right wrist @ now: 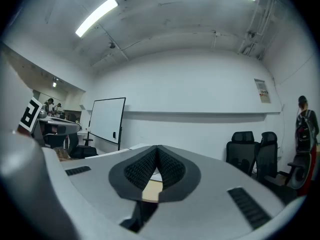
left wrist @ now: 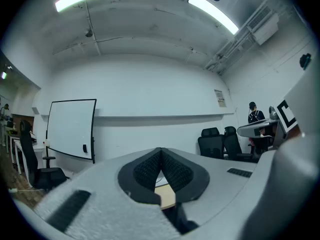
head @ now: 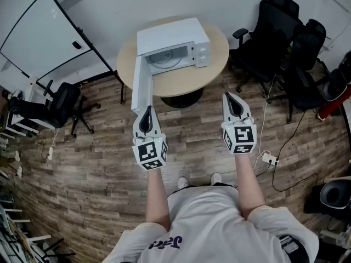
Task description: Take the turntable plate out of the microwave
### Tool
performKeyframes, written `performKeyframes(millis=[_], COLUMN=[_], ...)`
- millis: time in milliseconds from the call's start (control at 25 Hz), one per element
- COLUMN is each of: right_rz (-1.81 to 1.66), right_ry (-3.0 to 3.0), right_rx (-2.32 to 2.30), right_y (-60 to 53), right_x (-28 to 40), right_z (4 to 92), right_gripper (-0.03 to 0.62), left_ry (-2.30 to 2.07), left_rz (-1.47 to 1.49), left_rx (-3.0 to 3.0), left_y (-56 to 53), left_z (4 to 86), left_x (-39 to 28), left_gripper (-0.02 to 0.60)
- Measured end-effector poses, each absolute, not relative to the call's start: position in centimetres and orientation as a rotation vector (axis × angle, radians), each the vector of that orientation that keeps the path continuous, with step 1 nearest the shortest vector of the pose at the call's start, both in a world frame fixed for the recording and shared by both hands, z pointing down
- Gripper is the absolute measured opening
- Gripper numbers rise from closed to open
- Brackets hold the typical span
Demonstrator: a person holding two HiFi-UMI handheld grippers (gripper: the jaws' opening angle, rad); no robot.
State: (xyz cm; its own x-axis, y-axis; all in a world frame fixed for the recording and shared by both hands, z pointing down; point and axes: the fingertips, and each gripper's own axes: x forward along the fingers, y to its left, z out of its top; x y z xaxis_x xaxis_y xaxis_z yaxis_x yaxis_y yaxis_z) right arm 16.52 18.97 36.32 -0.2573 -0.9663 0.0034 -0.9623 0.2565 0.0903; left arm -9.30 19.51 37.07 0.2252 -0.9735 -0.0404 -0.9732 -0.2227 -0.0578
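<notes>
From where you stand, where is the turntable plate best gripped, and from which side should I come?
Probably its near rim. The turntable plate lies flat inside the microwave, so only its thin edge suits the fingers. Come level through the open front; the door stands open on the left, so the right side looks freer.

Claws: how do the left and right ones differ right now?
The left claw lines up with the open microwave door; the right claw points at the floor beside the table. The right claw reaches slightly farther forward than the left claw. Both are shut, empty and level.
</notes>
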Motion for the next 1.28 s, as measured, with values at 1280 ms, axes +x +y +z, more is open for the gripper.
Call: performKeyframes(millis=[1280], right_rz=[0.097], right_ry=[-2.585], right_rx=[1.606], right_y=[12.7], right_x=[13.5], right_z=[41.6], right_gripper=[0.015], left_ry=[1.888], left_rz=[-0.166], left_rx=[-2.5], left_y=[12.9], left_z=[41.2], left_x=[-1.7], left_gripper=[0.014])
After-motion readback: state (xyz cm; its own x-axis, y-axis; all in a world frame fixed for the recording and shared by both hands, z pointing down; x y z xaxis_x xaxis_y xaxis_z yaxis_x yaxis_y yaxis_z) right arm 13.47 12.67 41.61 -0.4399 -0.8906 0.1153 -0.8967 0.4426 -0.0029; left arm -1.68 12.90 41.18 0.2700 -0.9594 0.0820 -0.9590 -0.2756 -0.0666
